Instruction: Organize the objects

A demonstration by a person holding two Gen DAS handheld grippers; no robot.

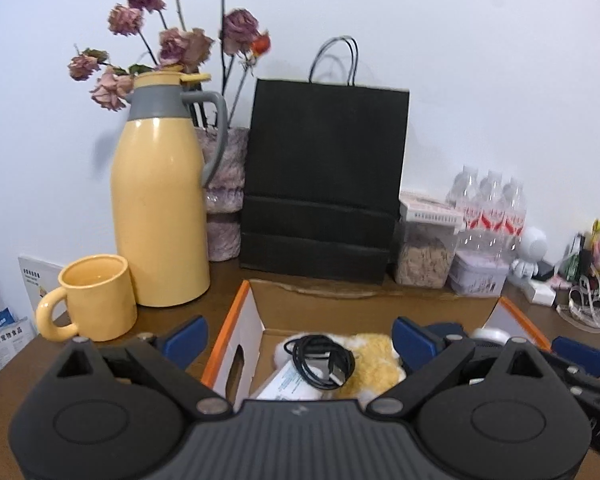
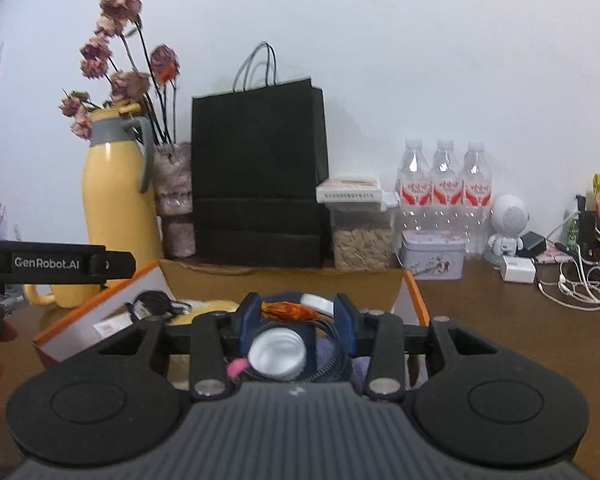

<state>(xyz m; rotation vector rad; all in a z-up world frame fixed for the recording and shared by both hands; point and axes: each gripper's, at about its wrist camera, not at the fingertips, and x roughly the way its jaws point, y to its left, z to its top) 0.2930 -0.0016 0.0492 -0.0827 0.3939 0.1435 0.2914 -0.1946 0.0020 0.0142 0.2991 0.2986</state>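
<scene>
Cardboard box (image 1: 256, 312) with the orange-edged flaps sits open on the brown table (image 2: 500, 328), right in front of both grippers, and that's where the action is. Over its left half hangs the left gripper (image 1: 296, 340), blue fingers spread wide apart with nothing between them; just beyond and below lie a coiled black cable (image 1: 320, 360) on a yellow plush toy (image 1: 376, 356) and a white packet (image 1: 288, 380). Now the right gripper (image 2: 296, 316) is over the right half, fingers drawn in to a narrow gap, and a white round cap (image 2: 276, 354) shows between them — but whether the pads are actually pinching it or only framing it from above, I can't tell. Past the tips there's an orange wrapper (image 2: 288, 310) and a white roll of tape (image 2: 318, 302). So the white cap lies dead ahead of the right gripper, low and close, and I'd say the right is the nearer one for it; the left is off to the side. Behind the box stand the yellow thermos (image 1: 156, 208), yellow mug (image 1: 92, 296) and black paper bag (image 1: 324, 184), well apart from all this.
</scene>
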